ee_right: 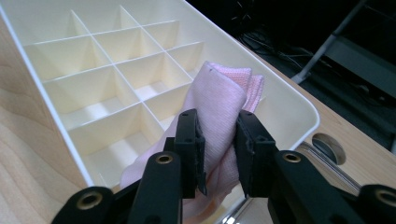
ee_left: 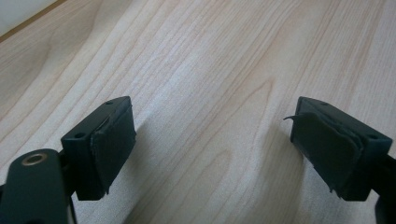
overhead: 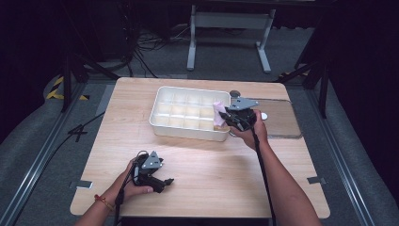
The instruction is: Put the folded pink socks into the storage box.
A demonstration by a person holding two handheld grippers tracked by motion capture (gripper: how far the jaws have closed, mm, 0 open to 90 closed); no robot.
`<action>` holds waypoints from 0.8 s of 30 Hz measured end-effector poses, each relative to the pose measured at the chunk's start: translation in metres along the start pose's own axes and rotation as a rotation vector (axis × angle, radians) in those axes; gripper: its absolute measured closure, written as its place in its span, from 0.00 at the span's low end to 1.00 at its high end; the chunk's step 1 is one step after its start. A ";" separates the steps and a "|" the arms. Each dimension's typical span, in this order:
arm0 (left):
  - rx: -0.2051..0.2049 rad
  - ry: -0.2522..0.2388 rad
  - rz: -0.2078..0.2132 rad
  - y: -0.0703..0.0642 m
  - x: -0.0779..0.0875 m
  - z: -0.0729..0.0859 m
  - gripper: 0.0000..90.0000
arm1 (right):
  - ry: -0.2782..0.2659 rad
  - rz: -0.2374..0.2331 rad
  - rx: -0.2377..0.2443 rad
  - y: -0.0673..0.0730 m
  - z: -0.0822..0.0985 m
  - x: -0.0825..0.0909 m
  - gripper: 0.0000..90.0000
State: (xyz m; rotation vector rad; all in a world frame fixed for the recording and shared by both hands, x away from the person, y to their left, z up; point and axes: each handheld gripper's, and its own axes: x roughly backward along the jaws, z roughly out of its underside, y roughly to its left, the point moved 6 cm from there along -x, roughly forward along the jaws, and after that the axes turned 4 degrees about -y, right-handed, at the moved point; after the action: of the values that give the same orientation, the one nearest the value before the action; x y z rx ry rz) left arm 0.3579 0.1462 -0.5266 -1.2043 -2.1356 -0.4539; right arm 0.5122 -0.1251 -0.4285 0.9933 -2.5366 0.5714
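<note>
A white tray [overhead: 165, 123] divided into small square compartments is sitting on the far middle of the wooden bench [overhead: 211, 165]. The right tool [overhead: 226, 117] is hovering at the tray's right end, and its jaws are pinching a folded pink cloth [overhead: 218, 112] between them. In the right gripper view the cloth [ee_right: 219, 100] is standing up out of the right tool [ee_right: 219, 140], with its folded top rising above the jaw tips and its loose lower part hanging down below them, over the compartments at that end of the tray [ee_right: 56, 116]. Whether the cloth is touching the tray's floor is hard to tell.

The left tool [overhead: 162, 182] is resting low over the near left part of the bench, well apart from the tray, in the person's left hand [overhead: 134, 181]. In the left gripper view its jaws are standing wide apart with nothing between them, and bare wood grain [ee_left: 210, 93] is lying under the left tool [ee_left: 215, 144].

A clear sheet [overhead: 282, 120] is lying flat on the bench just right of the tray.
</note>
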 end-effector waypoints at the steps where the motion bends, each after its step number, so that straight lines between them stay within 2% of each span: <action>1: 0.000 0.000 0.001 0.000 0.000 0.000 0.16 | -0.001 -0.004 -0.002 0.001 0.001 0.000 0.81; 7: 0.000 0.000 0.000 0.000 0.000 0.000 0.16 | 0.017 0.000 -0.003 0.000 0.011 0.000 0.80; 11: 0.003 0.000 0.000 0.000 0.000 0.000 0.16 | 0.014 -0.028 -0.016 0.001 0.016 0.003 0.80; 14: 0.002 -0.001 0.001 0.000 0.000 0.000 0.16 | 0.014 -0.047 -0.008 0.002 0.017 0.003 0.80; 19: 0.002 0.000 0.002 0.000 0.000 0.000 0.16 | 0.037 -0.072 -0.010 0.001 0.018 0.004 0.79; 24: 0.002 -0.001 0.001 0.000 0.000 0.000 0.16 | 0.052 -0.080 -0.007 0.002 0.019 0.002 0.79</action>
State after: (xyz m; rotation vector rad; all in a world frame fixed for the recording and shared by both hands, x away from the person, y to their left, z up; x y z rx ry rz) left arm 0.3579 0.1460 -0.5267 -1.2048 -2.1350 -0.4507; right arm 0.5060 -0.1343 -0.4436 1.0576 -2.4401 0.5576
